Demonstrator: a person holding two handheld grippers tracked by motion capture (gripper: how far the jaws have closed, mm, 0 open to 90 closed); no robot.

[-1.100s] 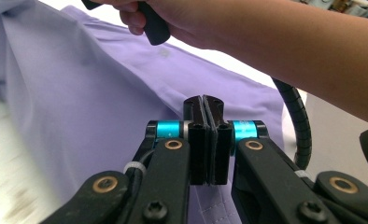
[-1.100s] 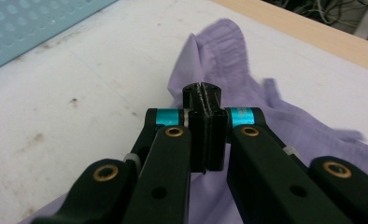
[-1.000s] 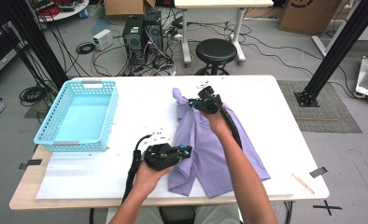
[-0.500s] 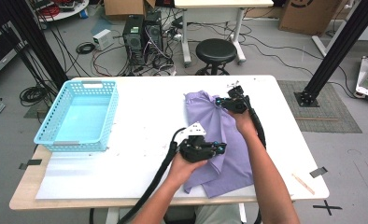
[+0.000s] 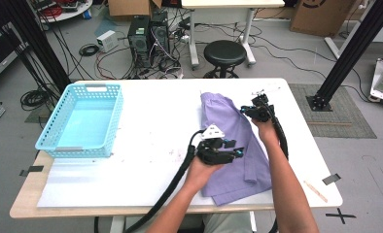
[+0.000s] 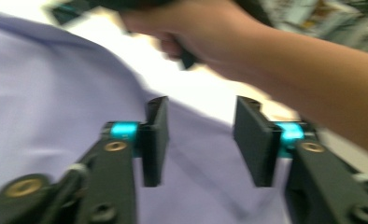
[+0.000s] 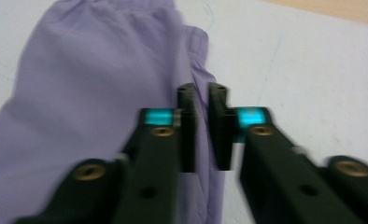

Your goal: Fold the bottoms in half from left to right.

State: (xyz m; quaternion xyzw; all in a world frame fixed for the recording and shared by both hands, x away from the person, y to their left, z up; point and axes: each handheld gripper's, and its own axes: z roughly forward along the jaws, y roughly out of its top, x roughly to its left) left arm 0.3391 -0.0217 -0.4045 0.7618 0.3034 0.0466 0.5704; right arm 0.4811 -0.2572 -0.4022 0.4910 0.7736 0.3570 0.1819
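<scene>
I had the lilac garment lying flat on the white bench, right of the blue basket. My left claw had just opened wide above the cloth; my right claw had parted slightly, gripping nothing

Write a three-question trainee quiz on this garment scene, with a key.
1. True or false: the lilac garment lies inside the blue basket.
2. Which gripper's jaws stand wider apart? A) left gripper B) right gripper
3. Fill in: the basket sits to the ___ of the garment in the high view.

Key: 1. False; it lies on the white table. 2. A; both sets of jaws have just been opening, and nothing is pinched between either pair. 3. Left.
</scene>
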